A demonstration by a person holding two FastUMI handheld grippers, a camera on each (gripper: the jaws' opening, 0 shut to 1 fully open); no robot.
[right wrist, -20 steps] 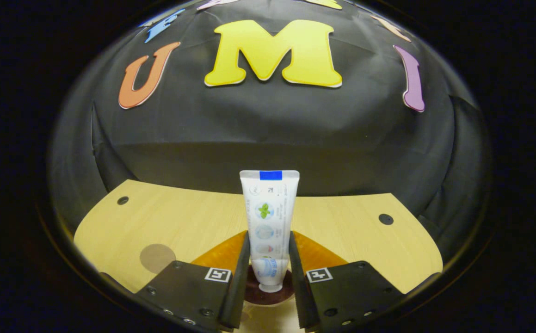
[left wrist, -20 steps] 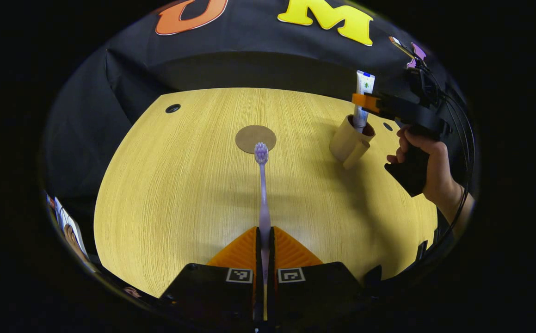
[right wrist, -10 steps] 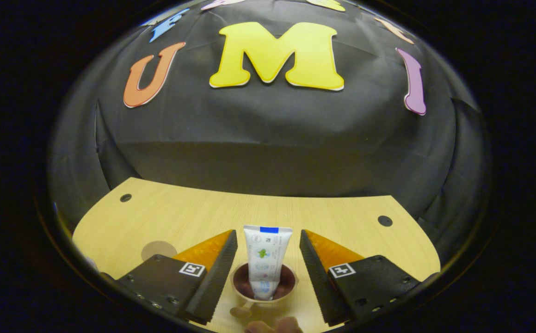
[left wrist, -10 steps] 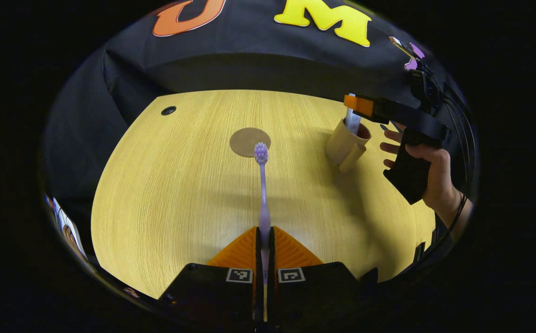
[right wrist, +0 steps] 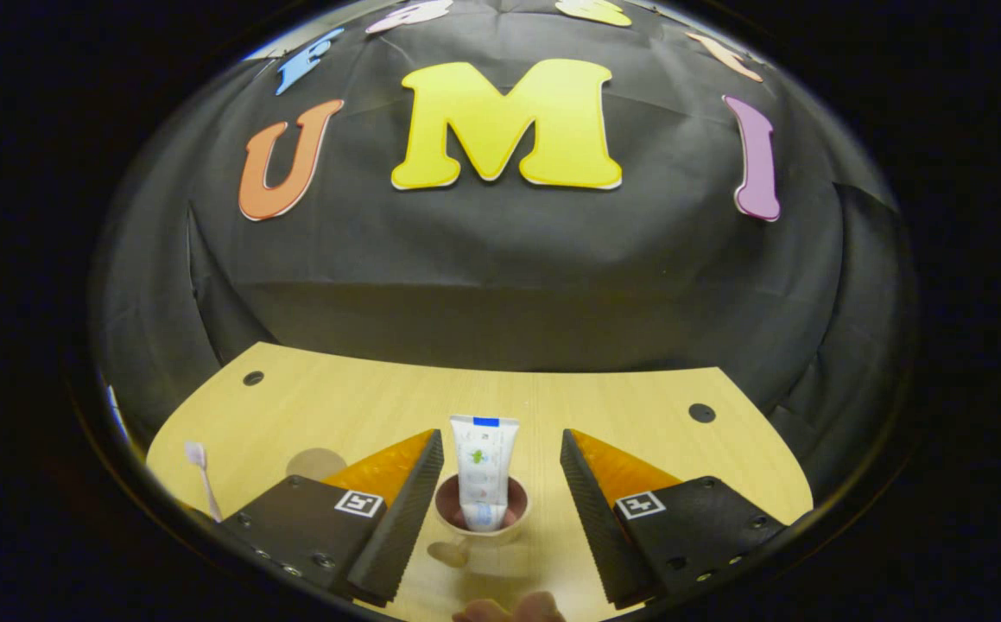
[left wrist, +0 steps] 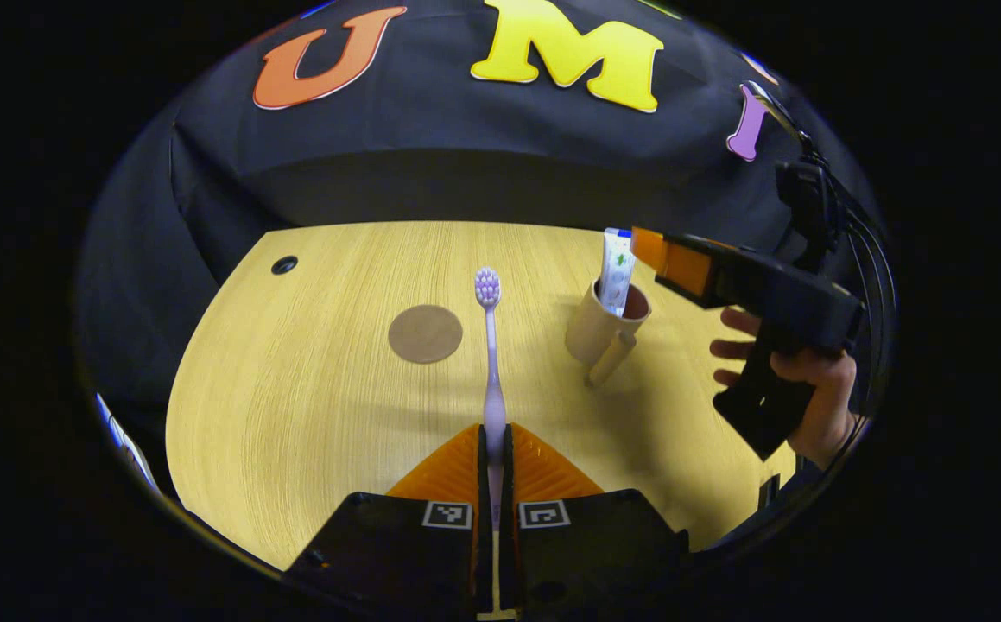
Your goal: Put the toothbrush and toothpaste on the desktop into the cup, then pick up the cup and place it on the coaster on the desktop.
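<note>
My left gripper [left wrist: 494, 436] is shut on the handle of a purple toothbrush [left wrist: 491, 345], which points away with its bristles up, above the wooden desktop [left wrist: 310, 380]. A beige cup [left wrist: 597, 328] with a handle stands right of it, and the white toothpaste tube [left wrist: 615, 269] stands upright inside. The round brown coaster [left wrist: 425, 333] lies left of the toothbrush. My right gripper [right wrist: 500, 471] is open, above and just behind the cup [right wrist: 481, 517], with the toothpaste [right wrist: 483, 471] between its spread fingers, untouched. In the left gripper view, the right gripper [left wrist: 651, 250] hovers right of the cup, held by a hand [left wrist: 802, 380].
Dark round holes [left wrist: 284, 264] [right wrist: 701, 412] sit near the desktop's far corners. The black cloth wall rises close behind the far edge. The toothbrush [right wrist: 200, 471] and coaster [right wrist: 314, 463] lie at the left in the right gripper view.
The right gripper opened, let the toothpaste drop into the cup, and drew back and up. The left gripper carried the toothbrush up and toward the cup.
</note>
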